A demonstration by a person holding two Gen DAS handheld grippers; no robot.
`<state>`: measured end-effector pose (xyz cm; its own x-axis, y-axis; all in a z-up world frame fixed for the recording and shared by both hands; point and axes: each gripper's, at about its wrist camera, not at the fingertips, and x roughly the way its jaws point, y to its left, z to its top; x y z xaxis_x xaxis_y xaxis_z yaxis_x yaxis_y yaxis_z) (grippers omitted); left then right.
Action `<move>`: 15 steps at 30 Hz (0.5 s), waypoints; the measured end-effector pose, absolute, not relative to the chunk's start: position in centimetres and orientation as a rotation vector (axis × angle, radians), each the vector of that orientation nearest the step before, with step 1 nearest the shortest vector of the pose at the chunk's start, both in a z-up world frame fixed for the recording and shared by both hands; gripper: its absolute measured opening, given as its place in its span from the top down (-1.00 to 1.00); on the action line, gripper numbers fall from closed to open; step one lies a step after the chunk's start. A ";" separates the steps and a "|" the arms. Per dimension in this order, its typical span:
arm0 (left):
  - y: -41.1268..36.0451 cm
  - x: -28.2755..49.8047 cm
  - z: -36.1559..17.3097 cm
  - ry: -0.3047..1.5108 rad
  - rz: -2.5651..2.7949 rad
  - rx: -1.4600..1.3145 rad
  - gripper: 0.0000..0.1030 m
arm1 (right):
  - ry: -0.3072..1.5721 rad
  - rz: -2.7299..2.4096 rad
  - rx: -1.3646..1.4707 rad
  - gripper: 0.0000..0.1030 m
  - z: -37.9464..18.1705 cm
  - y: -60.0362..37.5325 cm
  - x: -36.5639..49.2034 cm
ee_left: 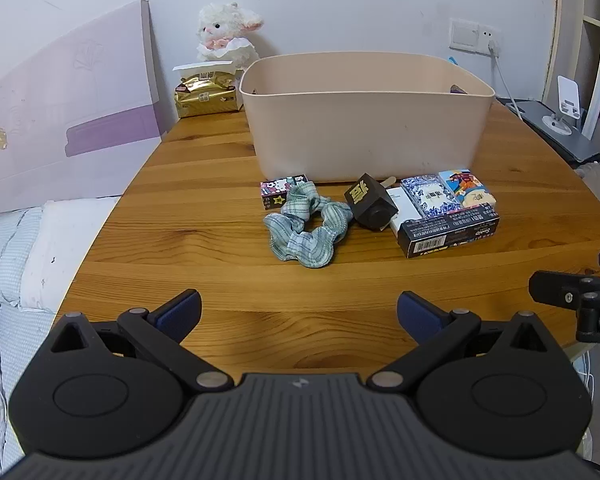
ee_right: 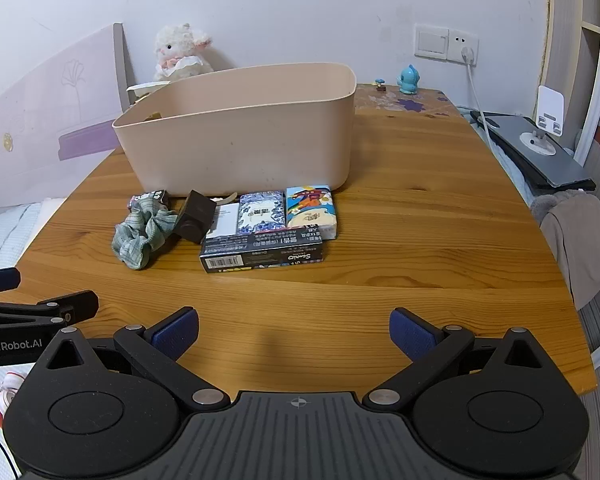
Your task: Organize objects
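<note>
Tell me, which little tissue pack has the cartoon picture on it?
The colourful tissue pack at the right end of the row. The tissue pack beside it has a blue and white flower pattern instead.

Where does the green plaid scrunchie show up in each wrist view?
Left wrist: the green plaid scrunchie lies just right of picture centre, in front of the beige bin, left of the small black box.
Right wrist: the scrunchie lies left of centre, below the bin's near left corner.
Shared landmark: the beige bin on the wooden table.
</note>
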<state>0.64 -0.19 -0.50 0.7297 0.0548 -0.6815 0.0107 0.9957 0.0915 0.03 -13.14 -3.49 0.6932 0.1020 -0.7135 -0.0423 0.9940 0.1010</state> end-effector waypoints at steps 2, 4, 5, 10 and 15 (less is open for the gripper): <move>-0.2 0.7 -0.6 0.755 0.022 0.093 -1.00 | 0.801 0.080 0.079 -1.00 -3.6 -13.2 0.1; -0.3 0.7 -0.6 0.755 0.021 0.094 -1.00 | 0.802 0.081 0.079 -1.00 -3.6 -13.2 0.1; -0.3 0.8 -0.6 0.755 0.021 0.095 -1.00 | 0.802 0.080 0.078 -1.00 -3.6 -13.2 0.1; -0.3 0.7 -0.6 0.755 0.022 0.096 -1.00 | 0.804 0.079 0.075 -1.00 -3.7 -13.3 0.3; -0.3 0.8 -0.7 0.755 0.019 0.095 -1.00 | 0.805 0.075 0.069 -1.00 -3.7 -13.2 0.4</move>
